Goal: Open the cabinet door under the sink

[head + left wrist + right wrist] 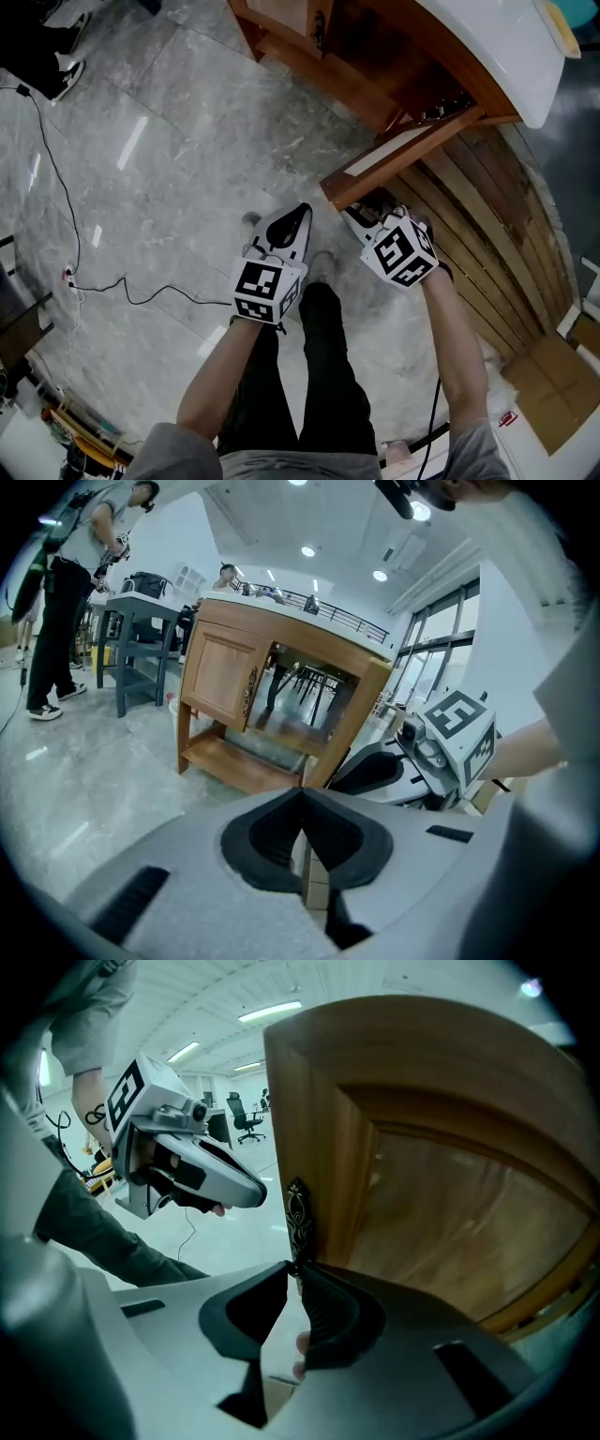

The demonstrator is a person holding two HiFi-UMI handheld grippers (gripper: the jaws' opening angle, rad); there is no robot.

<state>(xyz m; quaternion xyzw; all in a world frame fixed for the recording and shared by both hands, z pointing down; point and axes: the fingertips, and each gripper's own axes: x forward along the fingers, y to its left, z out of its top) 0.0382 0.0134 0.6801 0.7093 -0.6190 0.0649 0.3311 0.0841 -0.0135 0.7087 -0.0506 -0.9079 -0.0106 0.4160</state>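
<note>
Cabinet door (405, 153) being held open at centre right, its handle (298, 1215) being pinched by the closed fingers of the right gripper (292, 1267), left gripper (302, 797) being held lower centre, fingers together, empty

Brn wood cabinet door (441, 1204), gry marbled floor (187, 141), wht sink (487, 47)

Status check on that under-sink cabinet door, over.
Left gripper shut, empty, hanging free. Right gripper shut on door handle. Cabinet door standing well open. Nothing seen blocking its swing.
</note>
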